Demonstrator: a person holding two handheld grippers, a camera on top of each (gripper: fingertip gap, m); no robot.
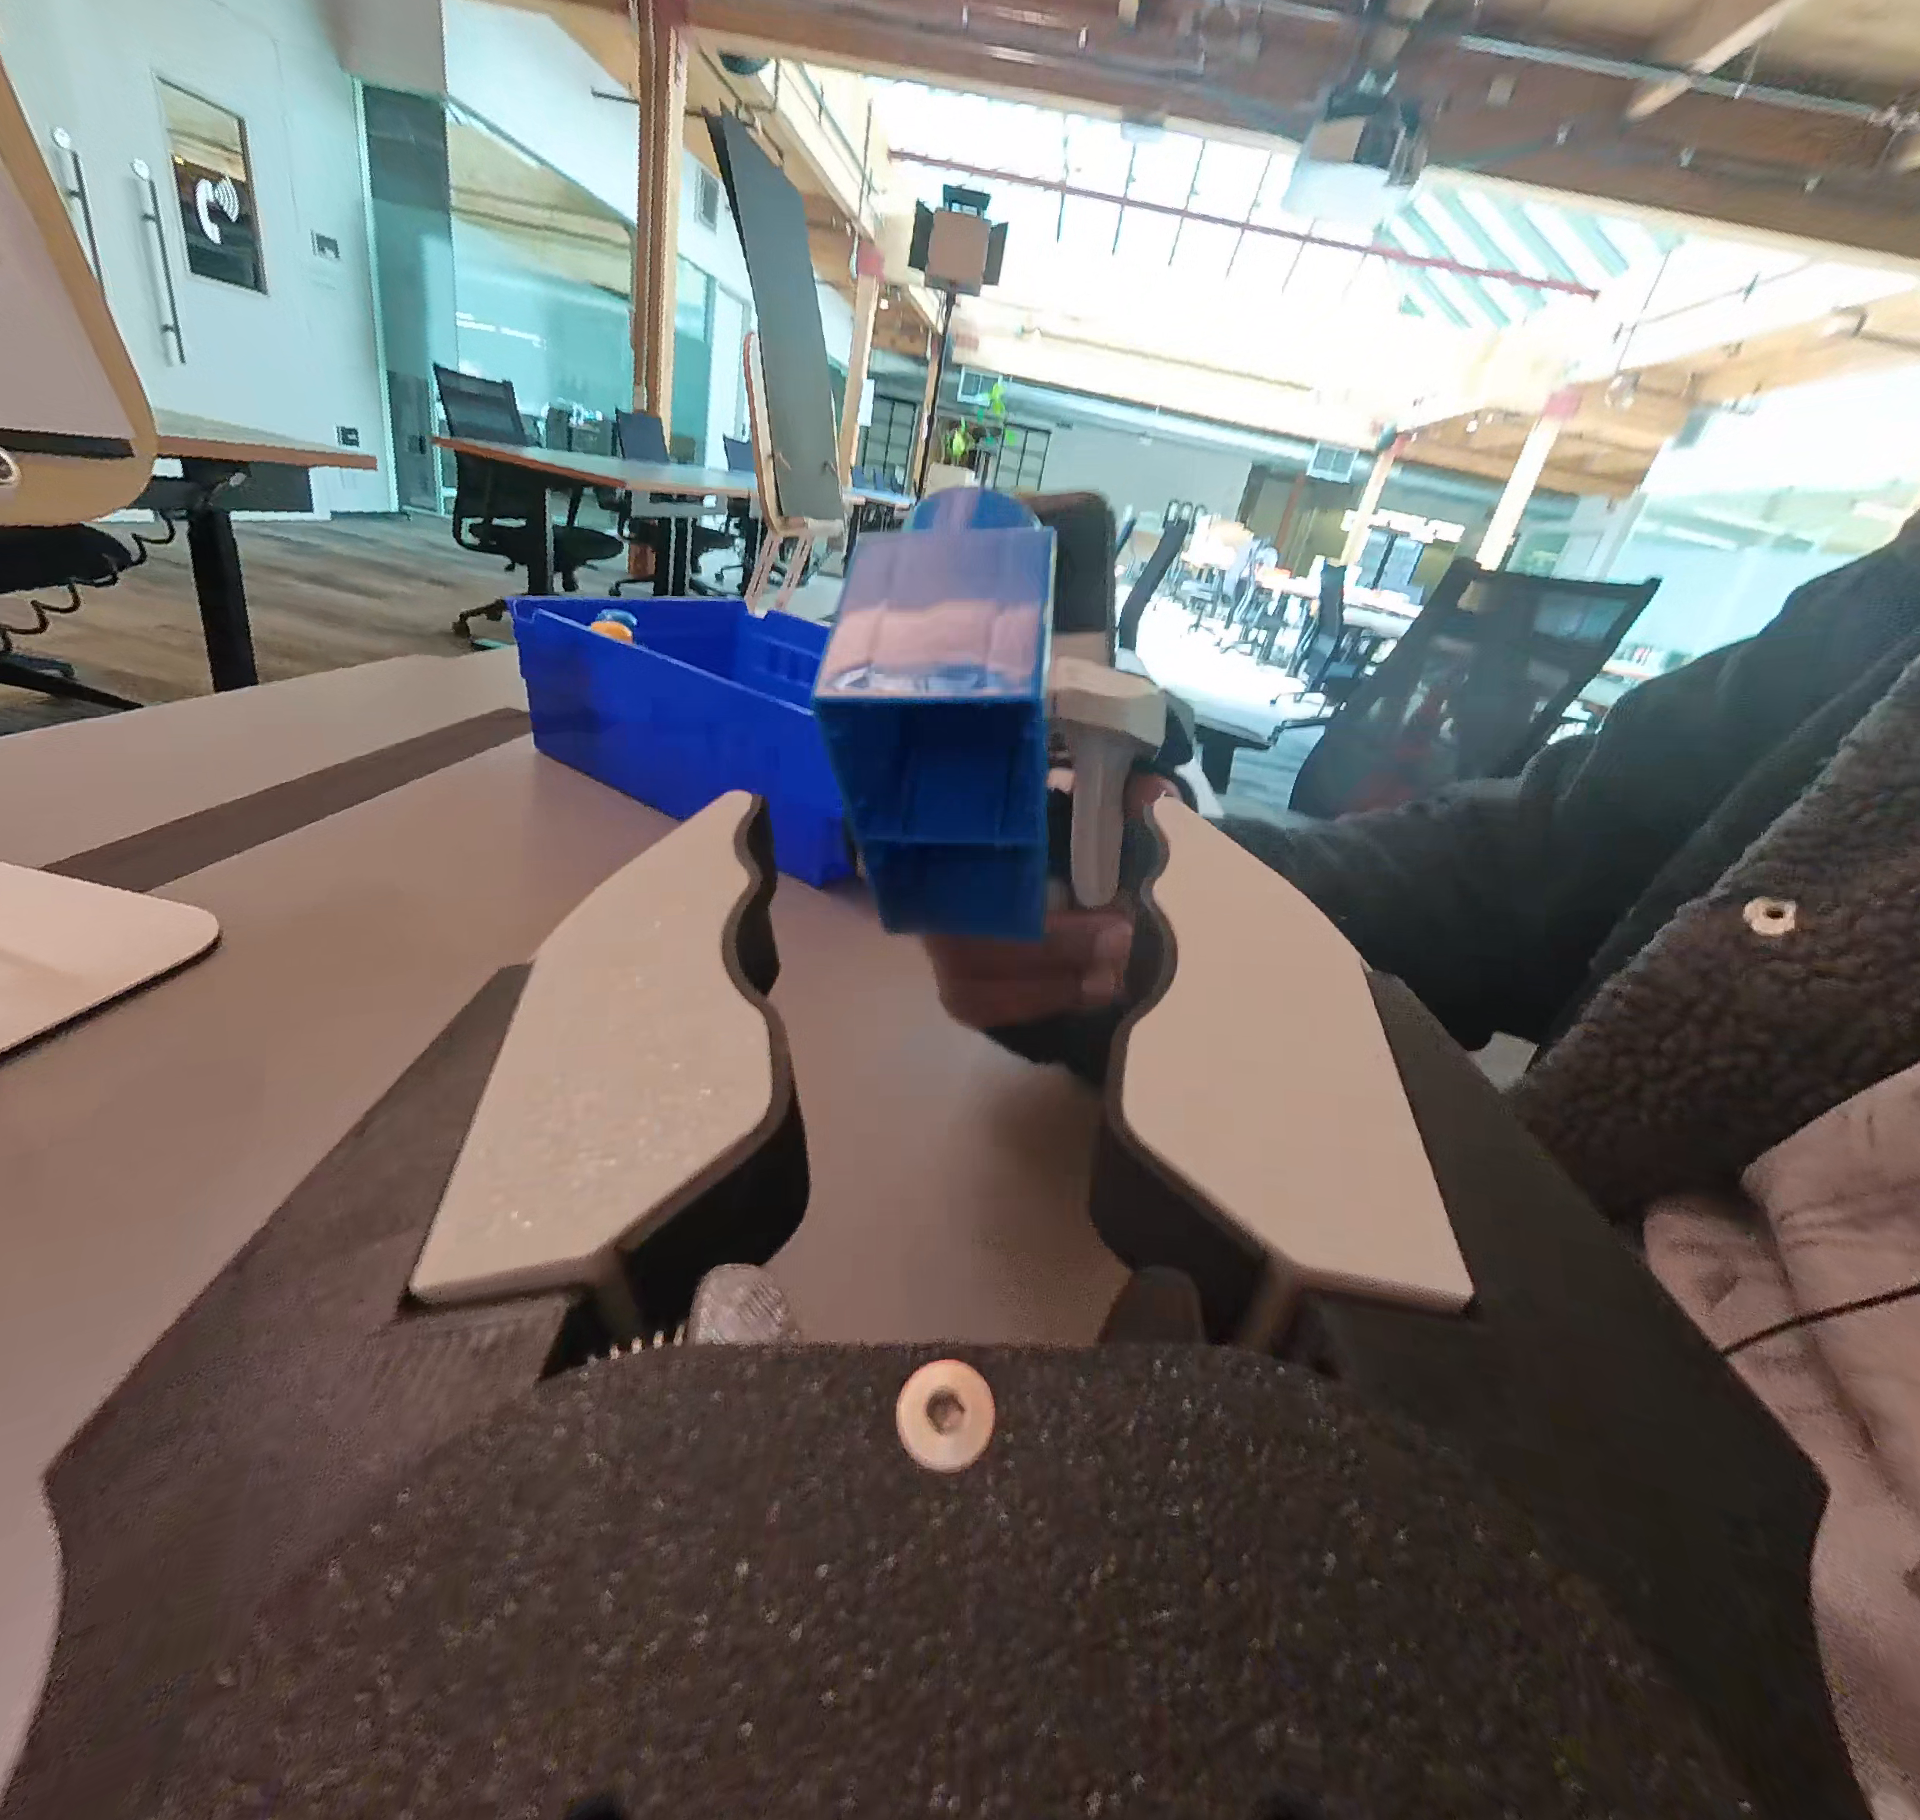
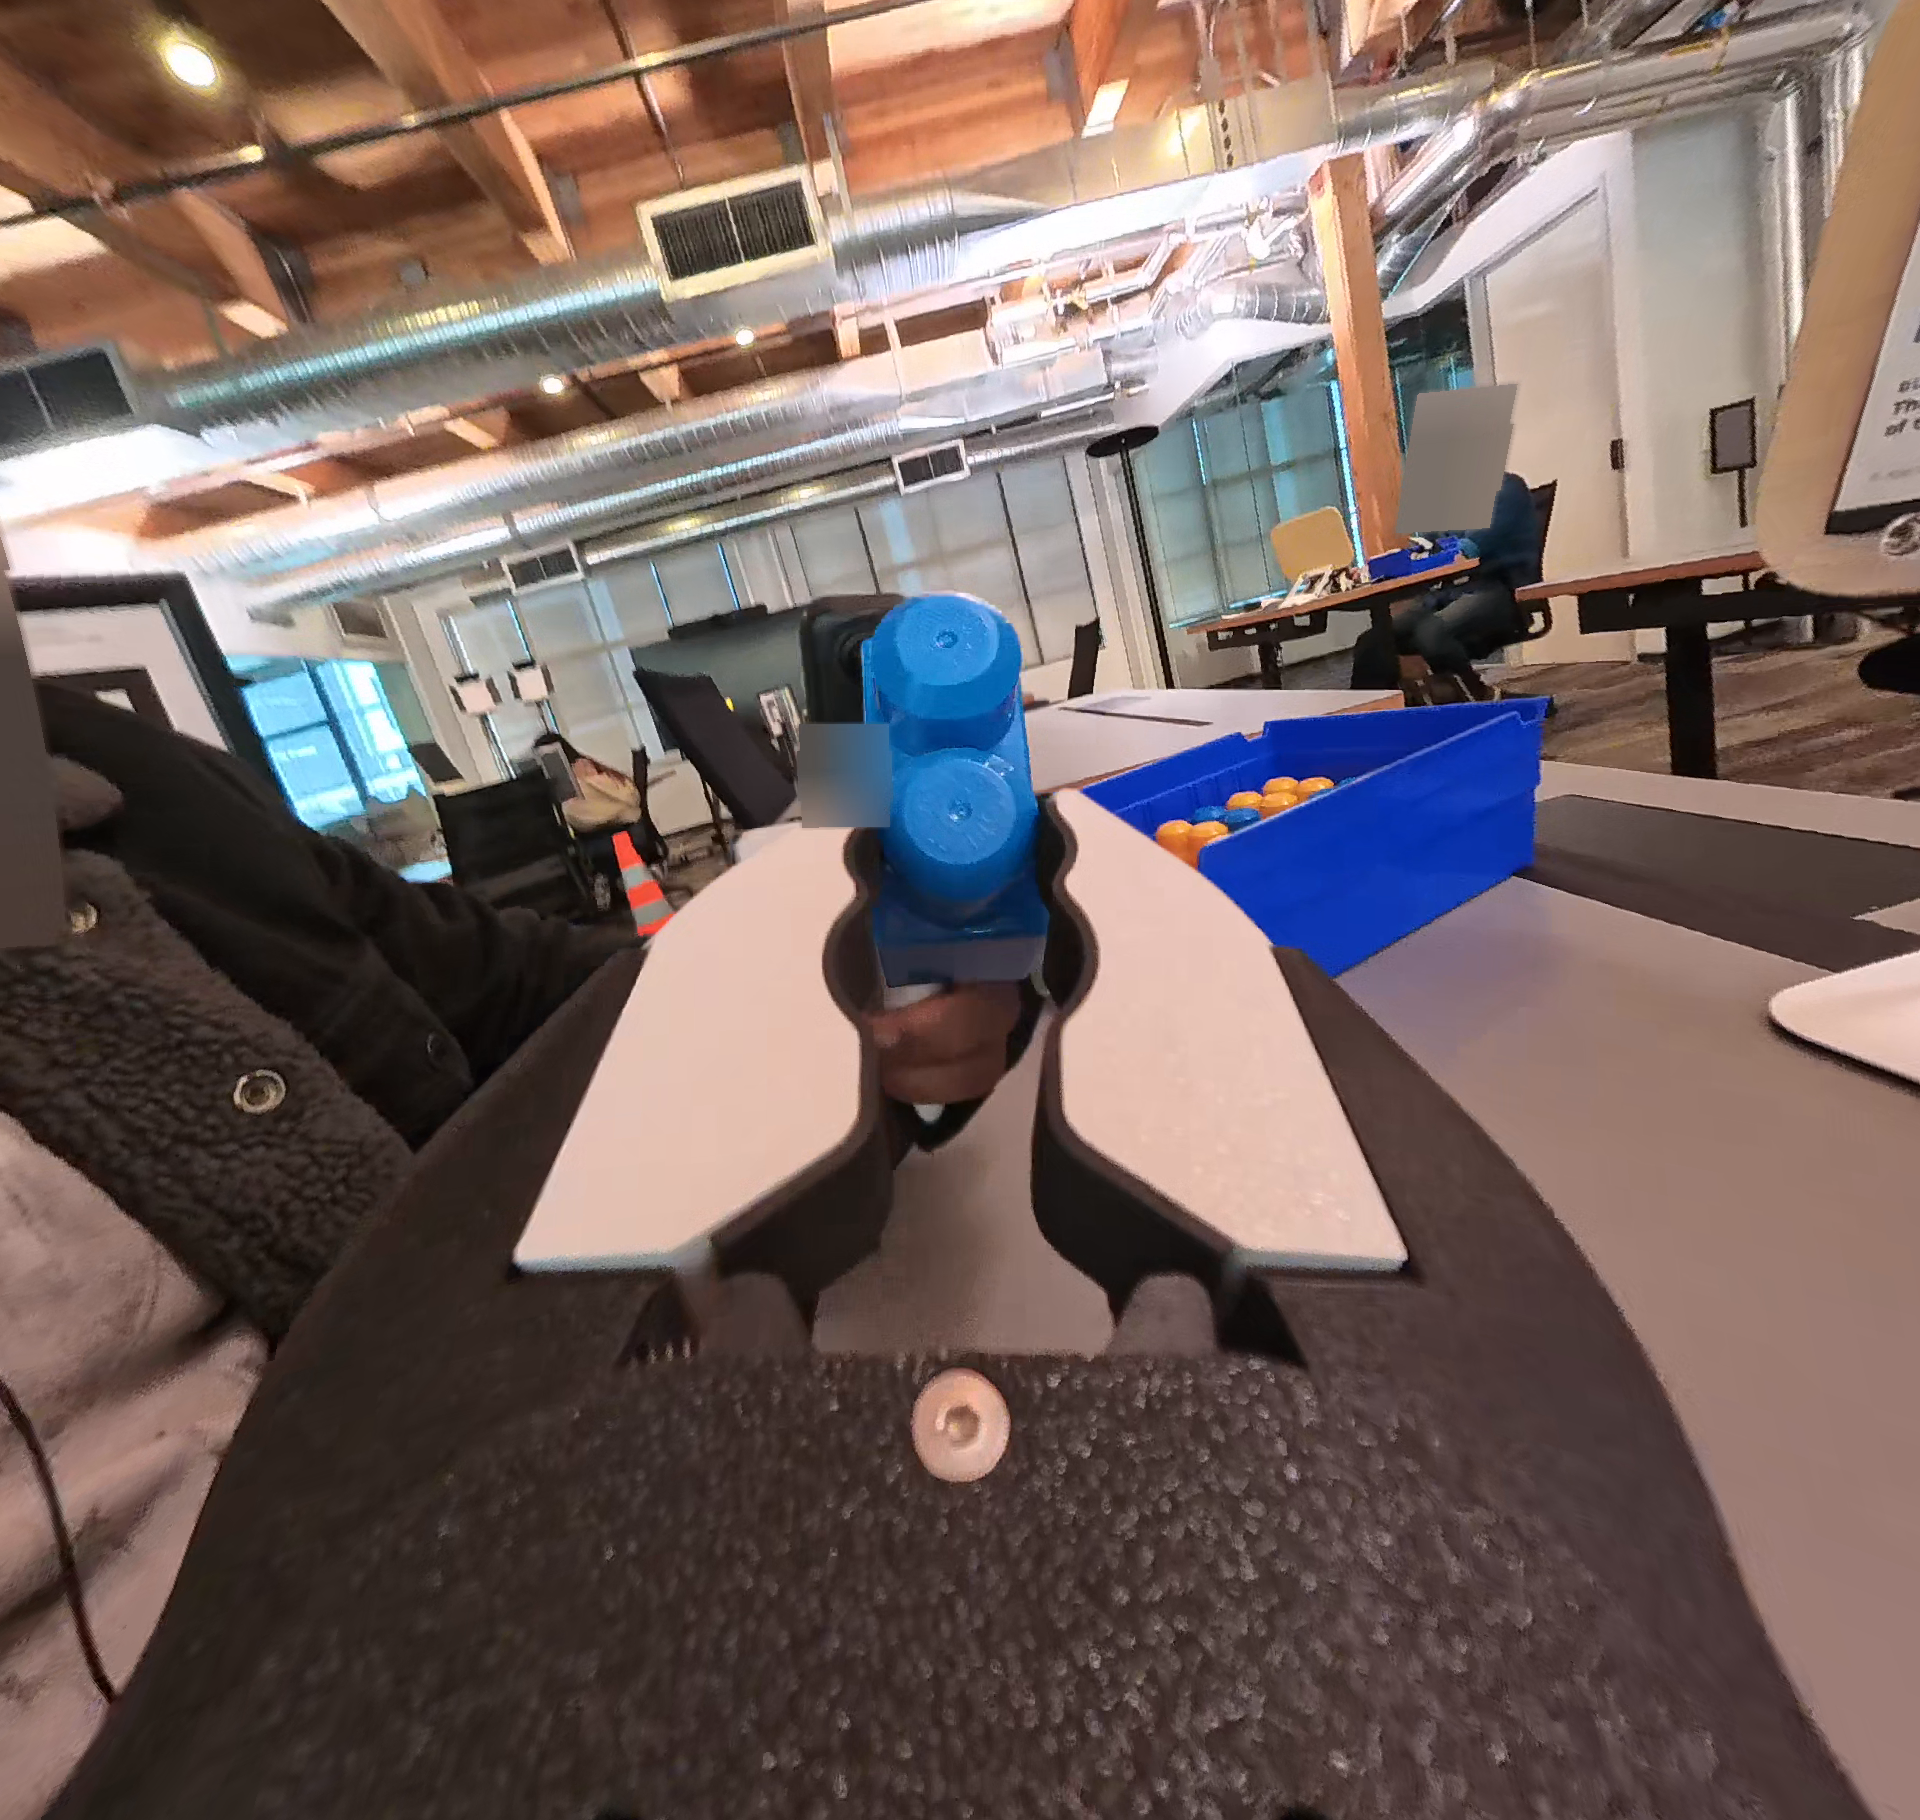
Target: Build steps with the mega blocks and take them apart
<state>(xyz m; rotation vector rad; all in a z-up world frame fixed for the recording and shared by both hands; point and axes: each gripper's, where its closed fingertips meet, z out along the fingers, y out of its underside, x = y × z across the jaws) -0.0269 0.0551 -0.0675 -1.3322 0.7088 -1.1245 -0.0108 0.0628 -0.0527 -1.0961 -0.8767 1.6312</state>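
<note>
One blue mega block (image 2: 951, 814) pinched in right tongs (image 2: 951, 897), raised above worktop (image 2: 1558, 1095); left tongs (image 1: 956, 835) spread, nothing gripped; blue bin (image 2: 1382, 835) seen holding further blocks.

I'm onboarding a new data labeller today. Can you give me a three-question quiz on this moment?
1. True or false: the right tongs grip the blue plastic two-stud block.
2. The left tongs are: A) shut on a block, B) open and empty.
3. What lies inside the blue plastic bin on the grey table?

Key: 1 true. 2 B. 3 Orange and blue blocks.
</note>
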